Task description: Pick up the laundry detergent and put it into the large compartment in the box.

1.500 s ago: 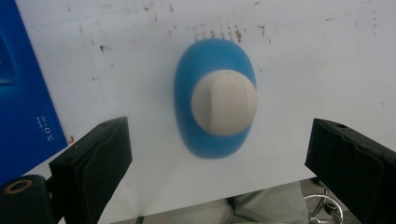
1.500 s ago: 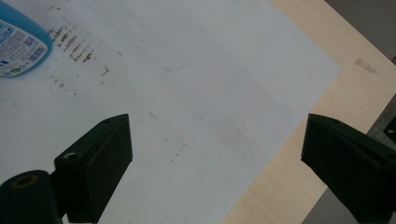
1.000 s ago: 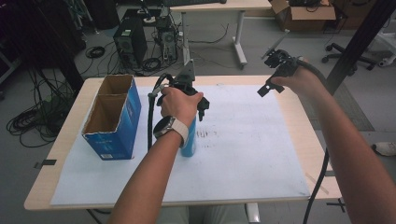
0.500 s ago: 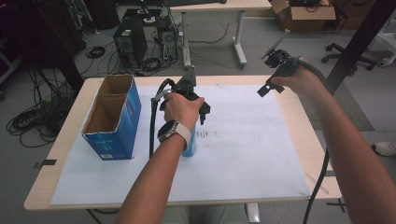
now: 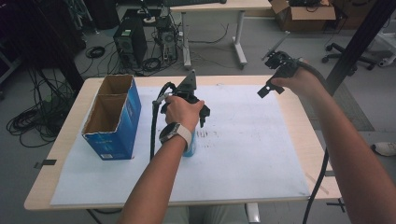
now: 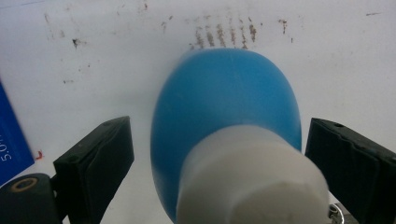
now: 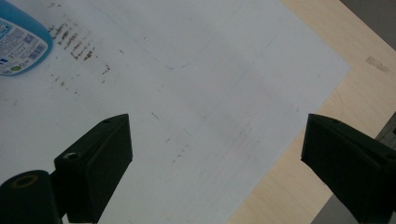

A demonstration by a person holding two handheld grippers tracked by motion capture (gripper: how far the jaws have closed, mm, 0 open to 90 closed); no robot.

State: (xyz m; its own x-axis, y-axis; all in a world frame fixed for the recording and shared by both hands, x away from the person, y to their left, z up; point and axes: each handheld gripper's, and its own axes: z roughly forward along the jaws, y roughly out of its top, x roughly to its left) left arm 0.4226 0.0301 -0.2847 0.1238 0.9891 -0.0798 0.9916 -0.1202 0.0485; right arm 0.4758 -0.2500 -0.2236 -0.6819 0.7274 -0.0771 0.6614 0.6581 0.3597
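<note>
In the left gripper view, the blue bottle (image 6: 224,121) with its white cap (image 6: 250,179) stands upright on the white paper sheet (image 6: 93,60), rising between the two black jaws. Both jaws stand wide with a gap on each side, so nothing is clasped yet. Compared with a second ago, the left gripper (image 5: 195,122) has sunk lower over the bottle, which has kept its place on the sheet beside the smudged marks (image 6: 224,37). This suggests the approach is nearly finished and that closing on the bottle's body comes next.

Farther off on the left, the open blue cardboard box (image 5: 112,119) stands empty near the table's edge, a likely destination for the bottle.

Farthest away, the right gripper (image 5: 275,74) hangs above the table's far right corner exactly as it did before, jaws spread and empty, looking down on bare paper and the wooden table (image 7: 322,107).
</note>
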